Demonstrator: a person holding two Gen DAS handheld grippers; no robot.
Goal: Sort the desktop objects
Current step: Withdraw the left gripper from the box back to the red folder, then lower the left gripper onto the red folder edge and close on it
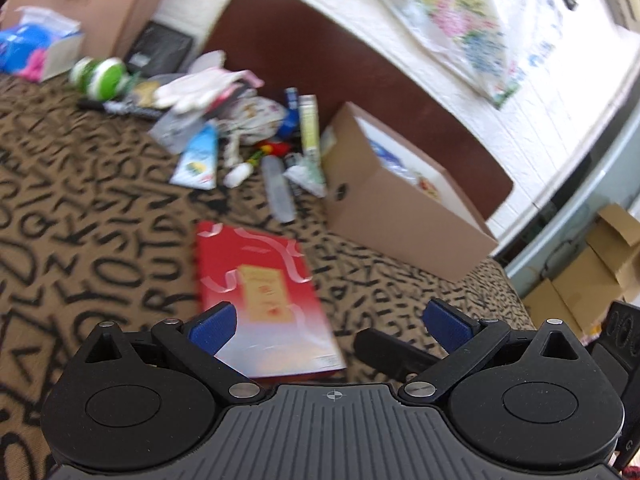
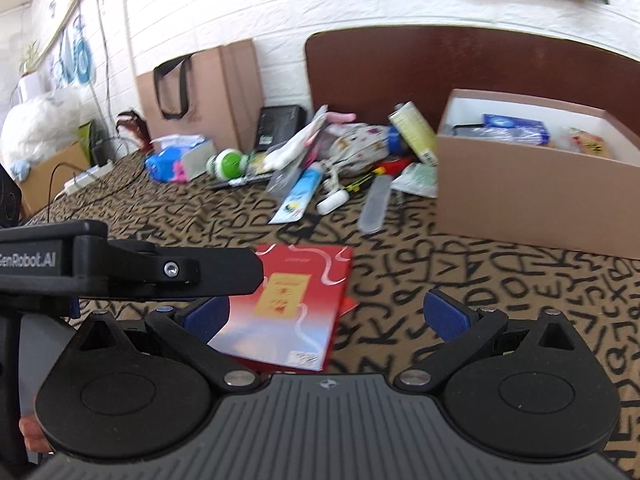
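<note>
left gripper (image 2: 132, 268) side: "enRobot.AI" in pale letters (the first letter is cut off at the frame edge) | tablecloth (image 2: 500, 276): scattered black capital letters such as Q, R, T, A; they spell no words | red notebook (image 2: 296, 292): gold label, its print too blurred to read

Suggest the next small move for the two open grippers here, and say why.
Probably ease the left gripper down and close it on the red notebook. Both it and the right gripper are open and hold nothing; the notebook lies flat right ahead, apart from the pile, while the cardboard box stands open.
</note>
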